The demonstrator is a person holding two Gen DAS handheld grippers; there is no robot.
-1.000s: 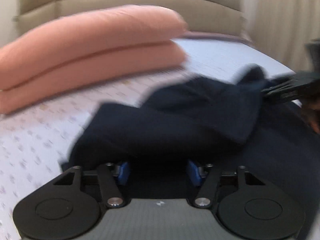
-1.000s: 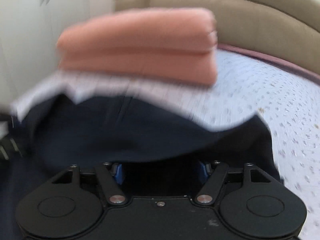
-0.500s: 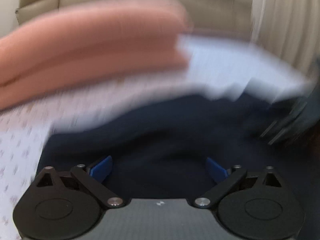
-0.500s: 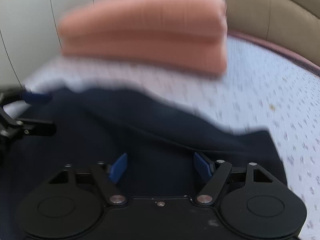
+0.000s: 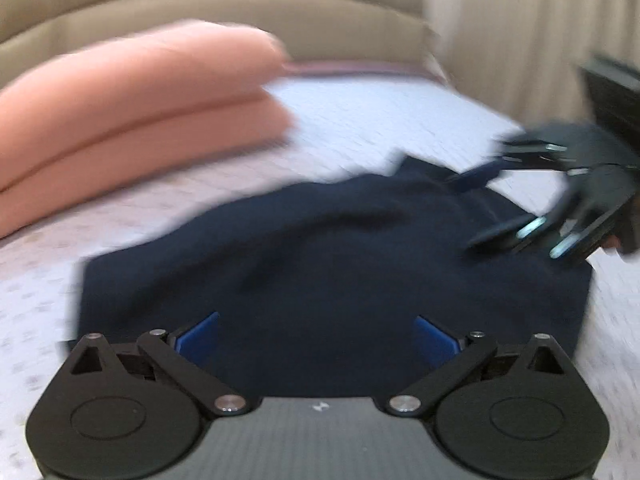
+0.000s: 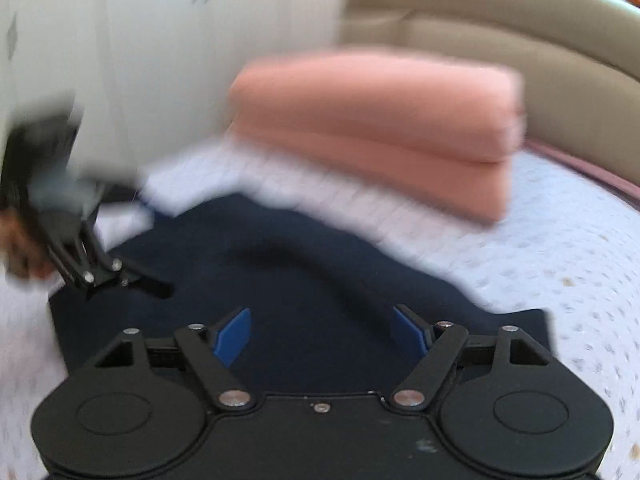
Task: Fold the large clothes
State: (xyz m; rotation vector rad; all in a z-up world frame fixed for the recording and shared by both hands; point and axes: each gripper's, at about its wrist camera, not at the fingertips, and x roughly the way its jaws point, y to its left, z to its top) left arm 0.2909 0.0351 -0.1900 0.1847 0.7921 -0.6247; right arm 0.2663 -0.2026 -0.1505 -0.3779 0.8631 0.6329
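Observation:
A dark navy garment [image 5: 332, 248] lies folded in a roughly square pile on the bed; it also shows in the right wrist view [image 6: 304, 276]. My left gripper [image 5: 316, 334] is open and empty, just above the garment's near edge. My right gripper [image 6: 322, 334] is open and empty over the garment's near edge. The right gripper also shows at the right of the left wrist view [image 5: 496, 204], open, above the garment's far right corner. The left gripper shows at the left of the right wrist view [image 6: 152, 248], open. Both views are motion-blurred.
The bed has a pale lilac patterned sheet [image 5: 380, 120]. Two stacked salmon-pink pillows [image 5: 132, 96] lie behind the garment, also in the right wrist view [image 6: 380, 128]. A beige padded headboard [image 5: 224, 4] stands behind them. White cupboard doors [image 6: 120, 60] are at the left.
Both grippers were shut on the garment's edge a second ago; both have opened, let the cloth drop onto the bed, and pulled back from it.

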